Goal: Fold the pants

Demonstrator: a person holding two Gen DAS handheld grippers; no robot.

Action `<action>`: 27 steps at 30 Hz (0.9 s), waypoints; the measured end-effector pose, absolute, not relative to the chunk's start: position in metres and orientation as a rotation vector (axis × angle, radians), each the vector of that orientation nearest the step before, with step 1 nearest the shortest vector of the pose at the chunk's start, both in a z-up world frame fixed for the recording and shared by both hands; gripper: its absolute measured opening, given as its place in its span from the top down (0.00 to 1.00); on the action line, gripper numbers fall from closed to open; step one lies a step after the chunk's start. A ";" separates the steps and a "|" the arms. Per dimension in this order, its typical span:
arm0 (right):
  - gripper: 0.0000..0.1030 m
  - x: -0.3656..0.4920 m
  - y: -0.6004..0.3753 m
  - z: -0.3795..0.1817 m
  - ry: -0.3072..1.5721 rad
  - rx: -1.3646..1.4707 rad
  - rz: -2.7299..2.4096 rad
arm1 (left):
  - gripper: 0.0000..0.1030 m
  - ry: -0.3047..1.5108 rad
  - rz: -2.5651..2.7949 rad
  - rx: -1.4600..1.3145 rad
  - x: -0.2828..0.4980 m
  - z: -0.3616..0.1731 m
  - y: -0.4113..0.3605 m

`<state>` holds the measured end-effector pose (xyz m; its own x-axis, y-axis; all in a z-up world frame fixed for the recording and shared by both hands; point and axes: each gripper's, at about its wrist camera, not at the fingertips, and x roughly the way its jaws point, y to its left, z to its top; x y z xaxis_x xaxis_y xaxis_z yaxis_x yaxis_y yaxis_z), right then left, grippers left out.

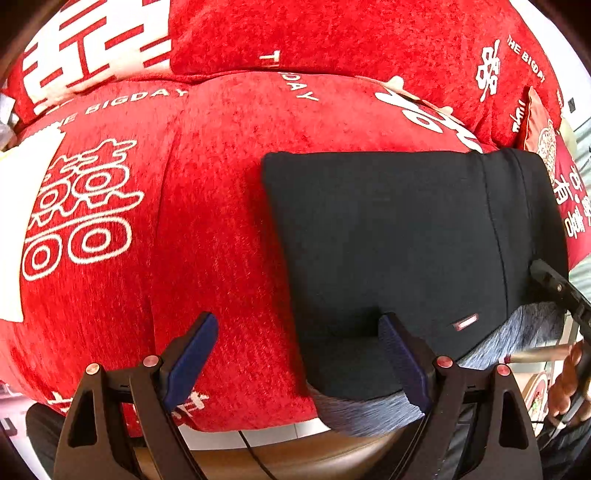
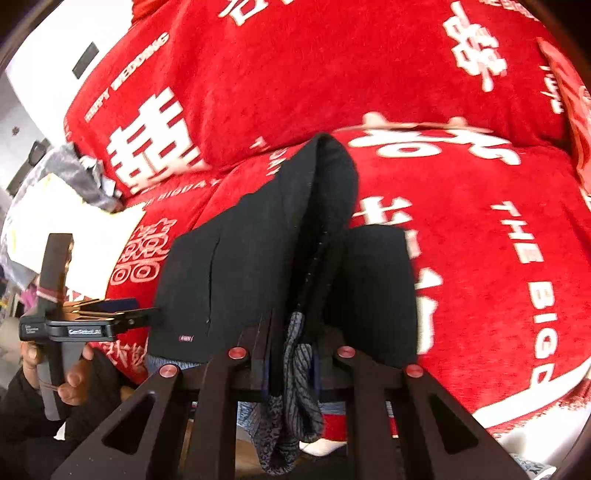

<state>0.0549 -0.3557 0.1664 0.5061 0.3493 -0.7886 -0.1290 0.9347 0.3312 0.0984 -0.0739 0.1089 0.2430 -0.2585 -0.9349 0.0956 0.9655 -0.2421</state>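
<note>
The black pants point(image 1: 402, 240) lie folded on the red sofa cover point(image 1: 221, 221), with a grey ribbed waistband point(image 1: 369, 415) at the near edge. My left gripper point(image 1: 299, 363) is open; its right finger point(image 1: 402, 363) rests on the pants and its left finger point(image 1: 192, 360) is over the red cover. My right gripper point(image 2: 291, 354) is shut on the pants' waistband edge point(image 2: 295, 373) and lifts a ridge of black fabric point(image 2: 325, 206). The right gripper shows at the pants' right side in the left wrist view point(image 1: 557, 288).
Red cushions point(image 1: 332, 33) with white characters stand behind the seat. A white sheet point(image 2: 96, 243) and grey plastic point(image 2: 85, 177) lie at the left. The sofa's front edge and floor point(image 1: 280, 454) are just below the grippers. My left gripper point(image 2: 92, 317) shows at the left in the right wrist view.
</note>
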 end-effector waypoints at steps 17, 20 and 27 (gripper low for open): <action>0.34 0.068 -0.356 0.174 0.917 0.073 0.074 | 0.13 1.245 -0.194 -0.144 0.140 0.125 -0.103; 0.30 0.086 -0.322 0.182 0.882 -0.009 0.150 | 0.13 1.247 -0.191 -0.118 0.156 0.122 -0.119; 0.30 0.153 -0.296 0.133 1.028 -0.139 0.174 | 0.13 1.342 -0.173 -0.090 0.186 0.092 -0.133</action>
